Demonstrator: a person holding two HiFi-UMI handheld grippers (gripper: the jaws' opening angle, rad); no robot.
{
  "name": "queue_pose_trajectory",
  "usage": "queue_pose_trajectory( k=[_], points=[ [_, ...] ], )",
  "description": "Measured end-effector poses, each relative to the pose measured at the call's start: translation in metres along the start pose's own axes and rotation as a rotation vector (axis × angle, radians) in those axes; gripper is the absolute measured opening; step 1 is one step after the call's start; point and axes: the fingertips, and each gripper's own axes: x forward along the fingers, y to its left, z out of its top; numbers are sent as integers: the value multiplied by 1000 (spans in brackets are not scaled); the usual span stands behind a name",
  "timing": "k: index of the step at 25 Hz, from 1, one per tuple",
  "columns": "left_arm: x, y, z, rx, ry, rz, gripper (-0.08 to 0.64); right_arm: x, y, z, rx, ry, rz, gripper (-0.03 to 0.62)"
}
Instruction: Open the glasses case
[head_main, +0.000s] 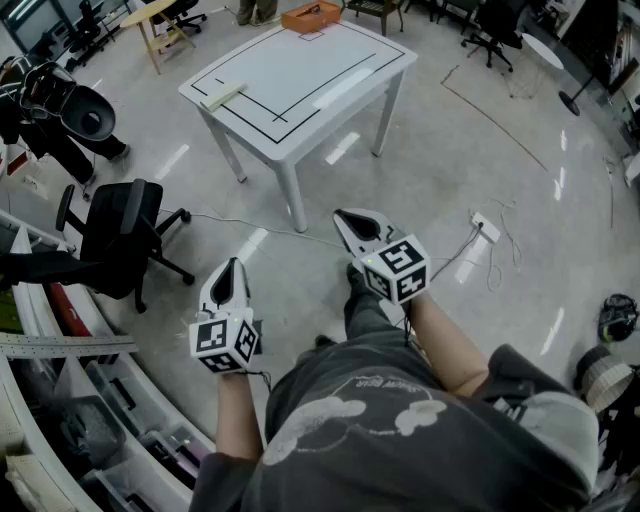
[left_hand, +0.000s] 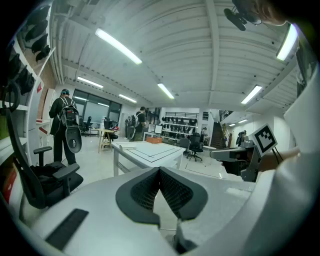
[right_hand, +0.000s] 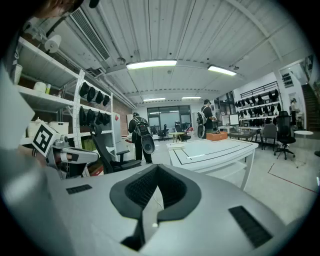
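Note:
A white table (head_main: 300, 110) with black outline markings stands ahead of me on the floor. On its far edge sits an orange box (head_main: 311, 15), at its left edge a small cream oblong object (head_main: 222, 95), and toward the right a white strip (head_main: 340, 88). I cannot tell which of them is the glasses case. Both grippers hang in the air well short of the table. My left gripper (head_main: 231, 265) (left_hand: 160, 170) is shut with nothing in it, and so is my right gripper (head_main: 350, 216) (right_hand: 157, 167). The table also shows in the left gripper view (left_hand: 150, 150) and the right gripper view (right_hand: 215, 150).
A black office chair (head_main: 125, 235) stands to my left, next to shelving (head_main: 60, 400). A power strip (head_main: 485, 228) and cables lie on the floor at the right. A person with a backpack (right_hand: 140, 135) stands beyond the table's left side. A wooden stool (head_main: 160, 25) is further back.

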Motion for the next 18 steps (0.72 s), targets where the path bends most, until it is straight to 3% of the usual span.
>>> queue_pose_trajectory(
  k=[11,18],
  points=[
    [-6,14,-9,-19,7,21,-2,16,13,-5,-6,9,19,0],
    [-1,32,-12,-62,19,42,-2,33,-1,-8,60,26,8,0]
  ],
)
